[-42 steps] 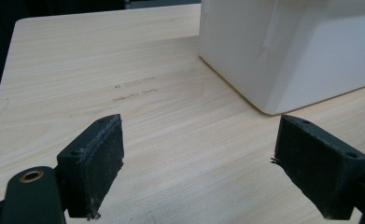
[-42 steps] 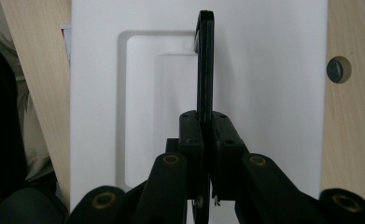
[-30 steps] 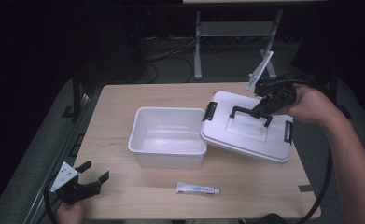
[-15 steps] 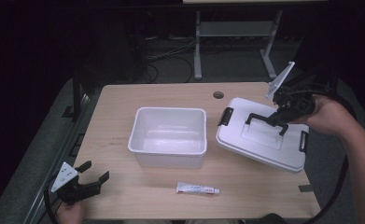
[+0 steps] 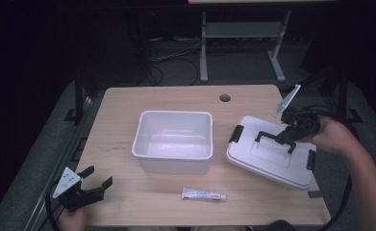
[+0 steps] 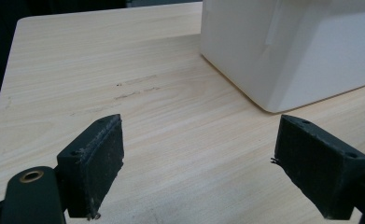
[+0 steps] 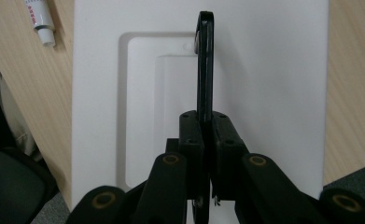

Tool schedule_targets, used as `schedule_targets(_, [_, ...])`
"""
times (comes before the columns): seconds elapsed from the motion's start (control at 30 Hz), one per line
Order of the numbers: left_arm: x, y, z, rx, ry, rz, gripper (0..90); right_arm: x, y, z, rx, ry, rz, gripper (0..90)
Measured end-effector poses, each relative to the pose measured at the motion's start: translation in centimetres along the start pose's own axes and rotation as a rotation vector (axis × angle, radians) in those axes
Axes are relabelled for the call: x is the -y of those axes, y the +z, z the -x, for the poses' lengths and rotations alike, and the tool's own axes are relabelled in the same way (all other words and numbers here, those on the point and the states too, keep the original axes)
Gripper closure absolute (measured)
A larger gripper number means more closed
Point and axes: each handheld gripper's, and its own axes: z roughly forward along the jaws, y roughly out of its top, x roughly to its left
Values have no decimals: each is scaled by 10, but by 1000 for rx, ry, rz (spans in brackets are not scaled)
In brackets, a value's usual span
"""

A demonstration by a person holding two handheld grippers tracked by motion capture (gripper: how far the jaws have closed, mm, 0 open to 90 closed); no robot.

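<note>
At lower left of the high view, the left gripper [image 5: 90,186] is held spread and empty; the open box [image 5: 173,140] sits centre. At right, the lid [image 5: 271,156] is pinched by its black handle [image 5: 275,138] in the right gripper [image 5: 287,134]. It is tilted, so it could swing and slip. The thin edge-on grip is shown in the right gripper view.

The right tool [image 5: 291,133] is held by the right hand [image 5: 331,135] with its jaws pressed tightly together, forearm coming from the lower right. The left tool [image 5: 95,183] rests low, jaws standing wide apart.
</note>
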Motion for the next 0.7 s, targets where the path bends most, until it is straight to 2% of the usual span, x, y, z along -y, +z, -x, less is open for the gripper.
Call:
schedule_targets(0.07, [0,0,0,0,2,0,150,3,12,1,-8,3,2,844])
schedule_targets(0.2, [0,0,0,0,1,0,150,5,27,2,-22,7,-8,844])
schedule_targets(0.7, [0,0,-1,-1,1,1,151,10,68,5,-45,21,-42,844])
